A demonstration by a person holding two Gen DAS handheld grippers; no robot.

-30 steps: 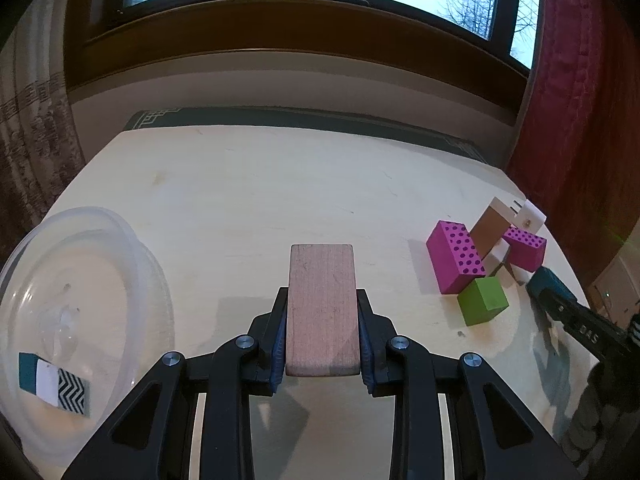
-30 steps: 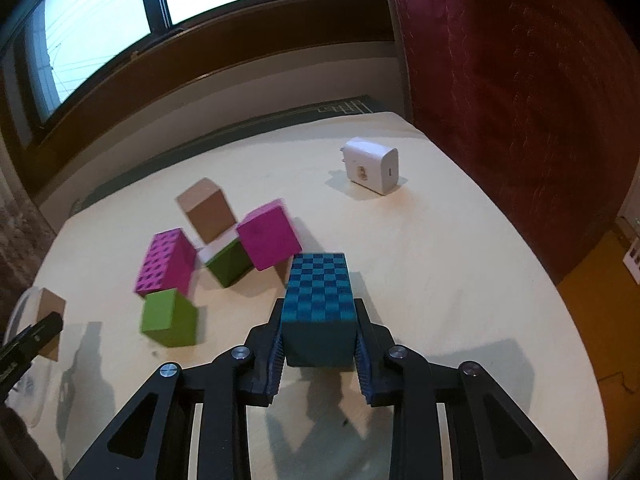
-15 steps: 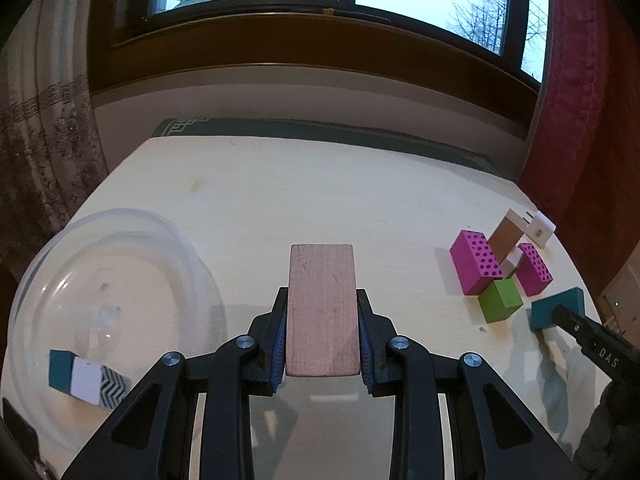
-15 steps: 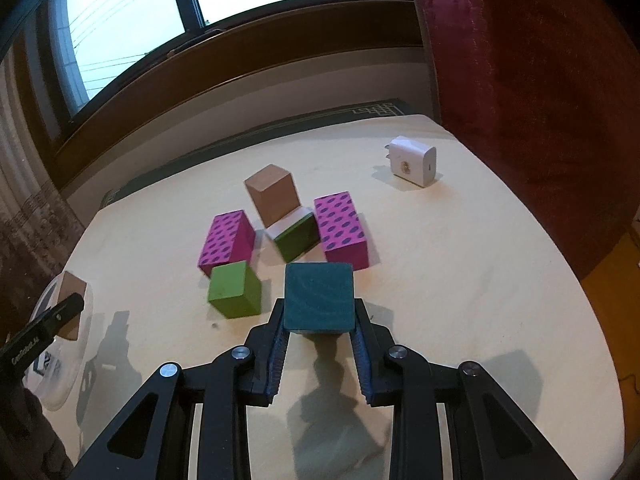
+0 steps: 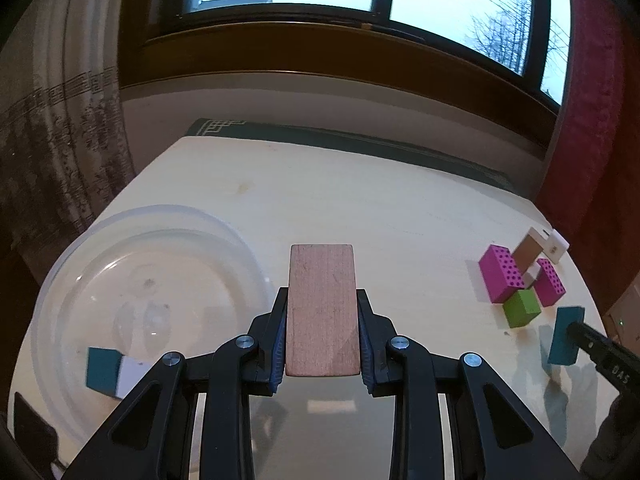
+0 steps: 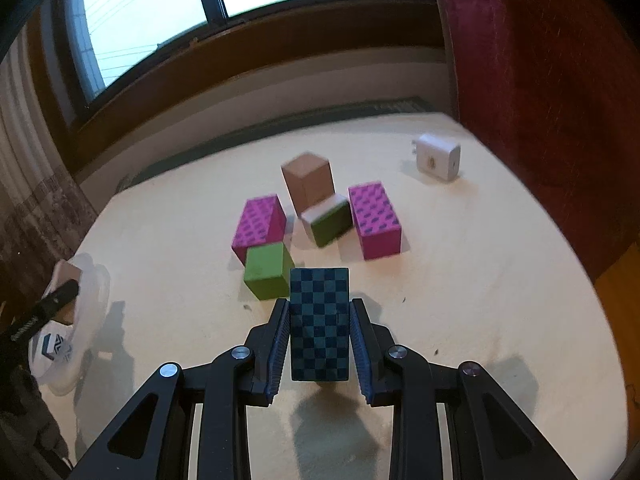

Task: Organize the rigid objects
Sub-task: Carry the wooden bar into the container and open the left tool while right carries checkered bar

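- One block is already contained in the clear plastic bowl [image 5: 132, 264] at the left of the desk [image 5: 360, 208]: a teal-and-white block [image 5: 114, 372] is seen lying on the bowl floor. Whether more pieces lie in the bowl cannot be told.
- The left gripper [image 5: 323, 344] is closed on a plain wooden block [image 5: 323, 308]; both sides of the block are pressed by the jaws, and the block is carried above the desk, just beside the right rim of the bowl.
- The right gripper [image 6: 320, 340] is closed on a teal checkered block [image 6: 319, 320], which is held clear of the desk, near the remaining pile. The same block is visible at the right edge of the left wrist view.
- Five blocks are left on the desk in a loose cluster: a green cube [image 6: 267, 270], a left magenta dotted block [image 6: 259, 224], a right magenta dotted block [image 6: 374, 220], a tan block [image 6: 308, 182] standing upright, and a small green-and-white block [image 6: 328, 224] leaning between the tan block and the right magenta block.
- A white charger [image 6: 438, 156] is lying apart from the cluster, towards the far right of the desk. Whether it is meant to be sorted cannot be told.
- Progress is judged as early: one block deposited, two in transit, five uncollected.
- The step in hand is judged to be delivery of the wooden block into the bowl, with the checkered block to follow.
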